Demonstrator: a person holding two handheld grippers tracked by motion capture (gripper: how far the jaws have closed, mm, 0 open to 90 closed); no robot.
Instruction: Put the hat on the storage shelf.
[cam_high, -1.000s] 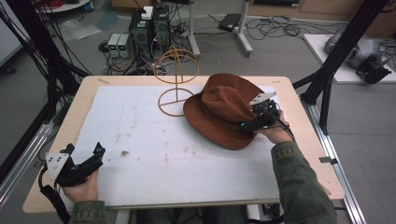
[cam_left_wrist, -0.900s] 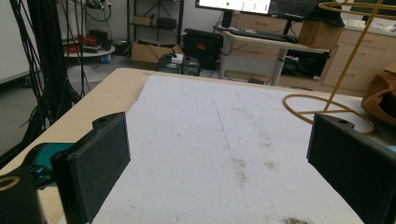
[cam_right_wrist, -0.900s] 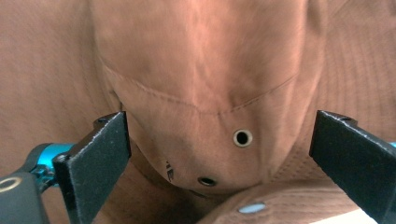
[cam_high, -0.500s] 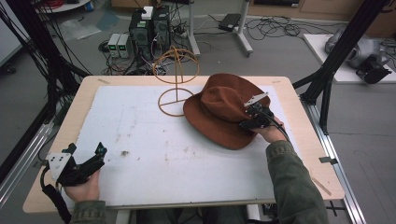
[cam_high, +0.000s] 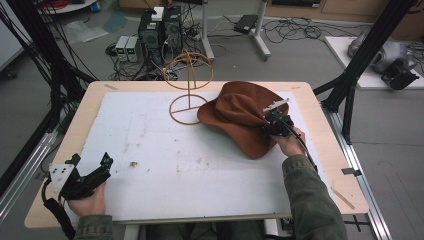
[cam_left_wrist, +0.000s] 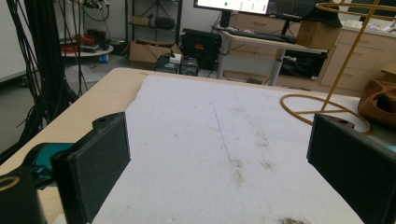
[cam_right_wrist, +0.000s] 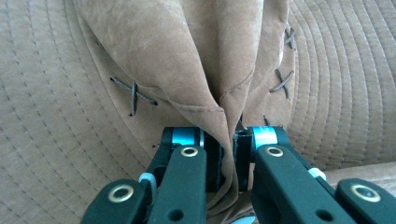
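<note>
Left hand-held gripper (cam_high: 92, 170) rests at the near-left corner of the surface (cam_high: 150, 200), jaws apart with nothing between them. Farther in, we see the right hand-held gripper (cam_high: 272, 125) — its jaws have just been closing — now clamped on a pinched fold of the brown hat (cam_high: 240, 110), which lies at the far-right of the surface, its brim just beside the wire hat stand (cam_high: 187, 92). We judge the grip shallow: soft fabric may slide out under a lift, and a sideways swing could strike and tip the stand.
</note>
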